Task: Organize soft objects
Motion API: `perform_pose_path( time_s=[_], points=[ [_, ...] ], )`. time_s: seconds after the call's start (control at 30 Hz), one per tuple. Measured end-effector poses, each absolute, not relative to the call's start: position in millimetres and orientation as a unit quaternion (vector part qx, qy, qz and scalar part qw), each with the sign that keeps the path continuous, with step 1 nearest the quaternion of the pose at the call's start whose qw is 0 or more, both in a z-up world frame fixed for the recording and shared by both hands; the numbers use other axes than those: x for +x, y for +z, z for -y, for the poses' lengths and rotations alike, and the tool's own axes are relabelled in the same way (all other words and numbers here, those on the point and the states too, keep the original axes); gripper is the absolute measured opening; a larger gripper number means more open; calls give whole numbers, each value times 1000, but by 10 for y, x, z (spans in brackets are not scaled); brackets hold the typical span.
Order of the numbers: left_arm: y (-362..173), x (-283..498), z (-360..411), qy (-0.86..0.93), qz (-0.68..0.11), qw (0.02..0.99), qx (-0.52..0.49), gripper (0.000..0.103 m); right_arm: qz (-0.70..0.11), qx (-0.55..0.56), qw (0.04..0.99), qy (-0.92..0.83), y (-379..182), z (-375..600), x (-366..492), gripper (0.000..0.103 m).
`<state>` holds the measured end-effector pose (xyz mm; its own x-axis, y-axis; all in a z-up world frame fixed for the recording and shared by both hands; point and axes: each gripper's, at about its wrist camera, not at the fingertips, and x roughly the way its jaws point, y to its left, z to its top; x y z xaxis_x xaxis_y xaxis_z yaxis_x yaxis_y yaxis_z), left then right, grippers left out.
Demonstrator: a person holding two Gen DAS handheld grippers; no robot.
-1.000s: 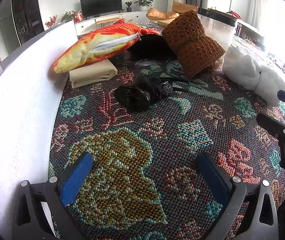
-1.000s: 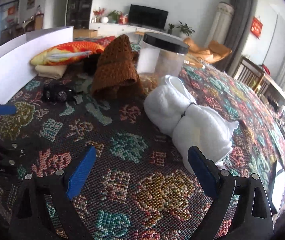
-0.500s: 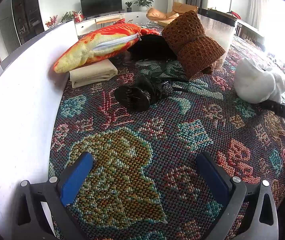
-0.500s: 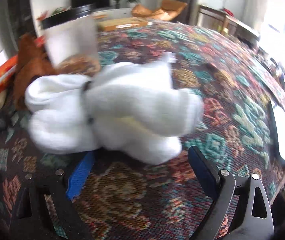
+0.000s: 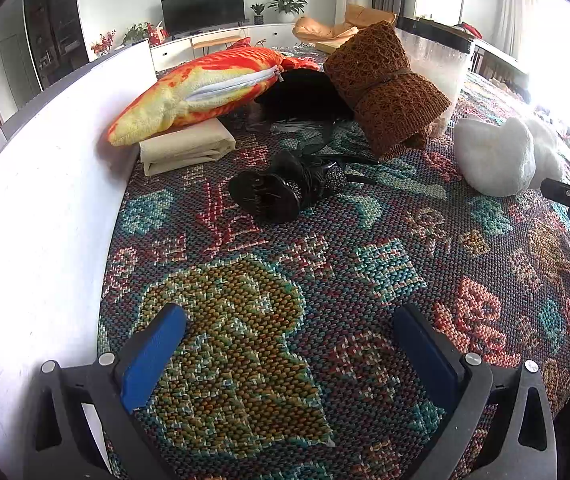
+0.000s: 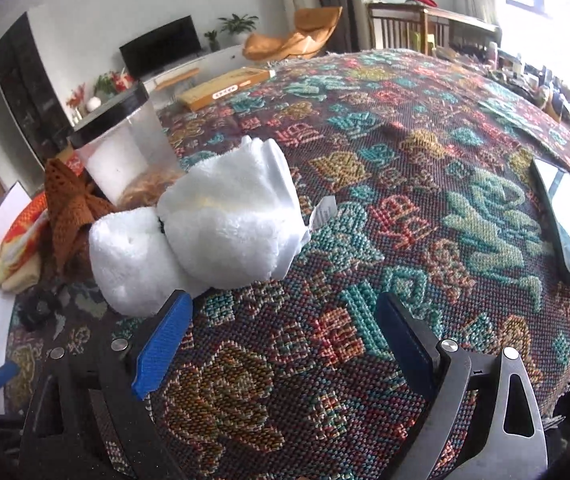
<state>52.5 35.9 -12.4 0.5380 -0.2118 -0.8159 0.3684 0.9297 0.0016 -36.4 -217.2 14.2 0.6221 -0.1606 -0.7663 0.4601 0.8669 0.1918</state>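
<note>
Our right hand-held gripper [image 6: 283, 338] hovers low over the patterned tabletop [image 6: 405, 184] with its blue-padded fingers [image 6: 162, 346] spread wide and nothing between them. Just beyond its left finger lies the white towel bundle [image 6: 205, 232], a fluffy roll cinched around the middle by a dark band, resting on the cloth with a small tag sticking out on its right side. Whether the finger tip touches the towel we cannot tell. Behind the towel stands a clear jar with a black lid [image 6: 125, 148], and the brown knitted bundle [image 6: 71, 208] leans beside it. To the far right a phone [image 6: 569, 224] lies flat near the tabletop edge.

Our left hand-held gripper [image 5: 289, 344] is likewise released, its fingers wide apart above the woven cloth and gripping nothing. A white board [image 5: 25, 208] runs along its left side. Further out we see a black hair clip with dark fabric [image 5: 281, 188] in the middle, a folded cream cloth [image 5: 187, 148] against the board with an orange fish-shaped pillow [image 5: 205, 88] lying on top of it, and a black soft item [image 5: 301, 94] behind.
</note>
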Motion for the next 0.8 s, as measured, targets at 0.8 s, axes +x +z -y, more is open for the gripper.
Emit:
perform_pose_path(
  time_s=[0.8],
  points=[
    [-131,521,-363,-166,-451,873,87,103,-435,160,861,-209,24,2084,-304,96]
  ],
)
